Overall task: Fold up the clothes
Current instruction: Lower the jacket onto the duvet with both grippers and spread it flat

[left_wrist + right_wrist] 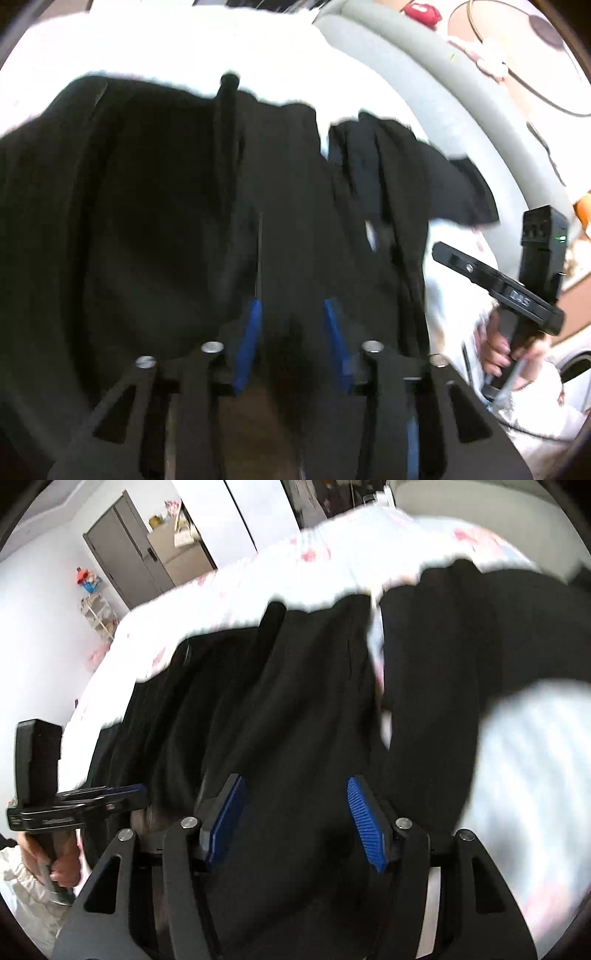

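A bed (229, 602) with a white, pink-flowered cover fills most of the room ahead, running away to the far wall. Spread over it lies the black garment (295, 709), a broad dark sheet of cloth with long creases; it covers the near and middle part of the bed, and one smaller flap (443, 177) trails off to the right toward a pale grey padded edge (424, 92) (headboard or sofa, I cannot tell which).

Far left stands a grey wardrobe door (122, 554), with a small shelf rack (98, 613) beside it.

The right gripper (295, 816) points down over the dark cloth, its blue pads (364, 827) well apart with nothing pressed between them. The left gripper (291, 339) likewise hangs above the garment, its blue pads (247, 343) standing apart, only cloth showing beyond the gap and none pinched.

Each tool appears in the other's view: a hand (506, 354) wraps the right handle, and another hand (62, 864), white sleeve (22, 878) at the wrist, grips the left one.
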Tool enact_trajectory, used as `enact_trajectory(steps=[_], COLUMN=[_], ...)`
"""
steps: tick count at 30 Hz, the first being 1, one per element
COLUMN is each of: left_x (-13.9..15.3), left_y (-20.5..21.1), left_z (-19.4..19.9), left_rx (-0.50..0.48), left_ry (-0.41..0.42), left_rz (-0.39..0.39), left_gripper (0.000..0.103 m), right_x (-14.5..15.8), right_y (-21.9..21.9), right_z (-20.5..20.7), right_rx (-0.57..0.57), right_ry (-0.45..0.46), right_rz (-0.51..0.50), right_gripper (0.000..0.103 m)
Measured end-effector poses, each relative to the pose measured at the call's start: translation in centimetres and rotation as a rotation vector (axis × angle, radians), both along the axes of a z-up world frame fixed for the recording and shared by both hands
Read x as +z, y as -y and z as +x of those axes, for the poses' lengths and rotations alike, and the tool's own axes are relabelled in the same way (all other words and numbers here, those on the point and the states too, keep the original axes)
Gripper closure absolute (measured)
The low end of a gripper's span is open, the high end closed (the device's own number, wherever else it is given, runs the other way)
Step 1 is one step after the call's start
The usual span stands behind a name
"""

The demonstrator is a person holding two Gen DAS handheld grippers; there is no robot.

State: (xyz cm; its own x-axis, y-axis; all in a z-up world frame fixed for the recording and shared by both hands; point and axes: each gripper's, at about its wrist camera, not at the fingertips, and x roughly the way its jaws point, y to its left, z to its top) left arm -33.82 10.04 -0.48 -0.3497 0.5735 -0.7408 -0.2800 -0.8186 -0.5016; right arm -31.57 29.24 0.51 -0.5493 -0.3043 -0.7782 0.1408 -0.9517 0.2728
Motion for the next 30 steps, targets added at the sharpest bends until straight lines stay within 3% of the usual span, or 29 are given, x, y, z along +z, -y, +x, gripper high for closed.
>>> enact_trajectory(steps=[3, 5, 7, 8, 11, 12, 14, 15, 17, 18, 24, 27, 30], left_x=[-1.2, -2.9, -4.6, -5.8, -8.0, -8.6, -9.9, -10.6, -11.3, -11.0, -2.2, -1.8, -5.4], left_y=[-2.6, -4.3, -5.3, -5.3, -5.2, -5.3, -5.6, -6.0, -7.0, -7.3, -4.5, -1.4, 1.1], left_z=[-9.5, -15.0, -18.6, -21.0, -25.3, -26.3, -28.1, -28.8, -29.5, -29.5, -24.8, -24.7, -25.7], left_rx=[0.003, 0.021, 0.045, 0.061, 0.107, 0.106, 0.101, 0.089, 0.069, 0.05, 0.037, 0.072, 0.099], left_ry=[-0.007, -0.004, 0.012, 0.037, 0.071, 0.088, 0.129, 0.144, 0.137, 0.125, -0.174, -0.157, -0.018], left_rz=[0.0, -0.039, -0.047, -0.035, -0.033, -0.02, 0.011, 0.014, -0.046, -0.052, -0.031, -0.058, -0.089], left_gripper=[0.049, 0.048, 0.048, 0.048, 0.038, 0.029, 0.028, 0.031, 0.081, 0.092, 0.093, 0.093, 0.092], right_x=[0.3, -1.0, -2.3, -2.4, -3.8, -4.2, -5.5, -6.0, -6.7, -6.6, -3.8, -3.5, -6.6], right_y=[-0.7, -0.4, -0.7, -3.3, -4.2, -4.7, -5.2, -5.3, -5.4, -5.2, -4.4, -2.6, -1.4], right_z=[-8.6, -13.7, -17.6, -17.8, -22.3, -23.5, -26.5, -27.2, -28.1, -28.1, -26.5, -27.4, -31.1], right_rx=[-0.031, -0.074, -0.112, -0.128, -0.154, -0.167, -0.196, -0.207, -0.222, -0.218, -0.158, -0.066, -0.045], right_ry=[0.003, 0.038, 0.057, 0.066, 0.084, 0.087, 0.113, 0.127, 0.138, 0.132, 0.04, 0.002, 0.084], right_rz=[0.022, 0.032, 0.008, -0.002, 0.008, 0.014, 0.023, 0.017, 0.013, 0.018, 0.021, 0.02, 0.045], right_gripper=[0.039, 0.039, 0.039, 0.039, 0.039, 0.034, 0.033, 0.033, 0.032, 0.029, 0.028, 0.025, 0.025])
